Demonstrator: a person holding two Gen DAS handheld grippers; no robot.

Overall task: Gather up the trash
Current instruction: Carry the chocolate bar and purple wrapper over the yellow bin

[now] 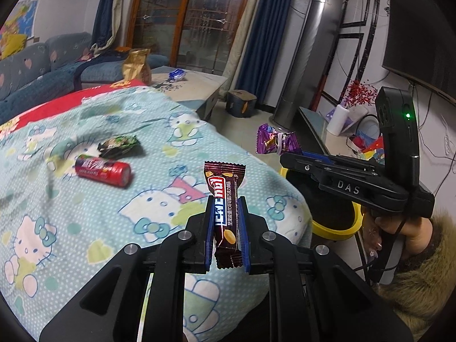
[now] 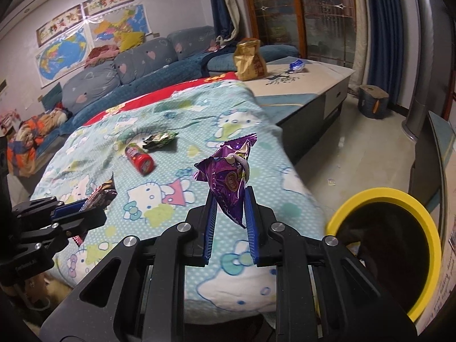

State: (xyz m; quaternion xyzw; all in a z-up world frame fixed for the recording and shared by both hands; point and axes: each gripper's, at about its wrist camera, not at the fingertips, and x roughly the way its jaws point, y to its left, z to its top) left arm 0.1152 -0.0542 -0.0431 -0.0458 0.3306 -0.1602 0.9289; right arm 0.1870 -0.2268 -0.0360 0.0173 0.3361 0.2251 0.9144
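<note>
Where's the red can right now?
In the left wrist view the red can lies on its side on the Hello Kitty blanket, left of centre, beside the dark green wrapper.

The bin (image 2: 427, 228) runs off the right-wrist view's lower right edge, its inside too dark to read. In the left-wrist view the right gripper (image 1: 287, 158) hides most of it. The can (image 1: 103, 170) is motion-blurred, label unreadable.

Bin (image 2: 427, 219) mouth open, nothing over it. On blanket (image 2: 176, 205), can (image 2: 139, 158) and green wrapper (image 2: 161, 139) lie mid-way; near edge bare.
</note>
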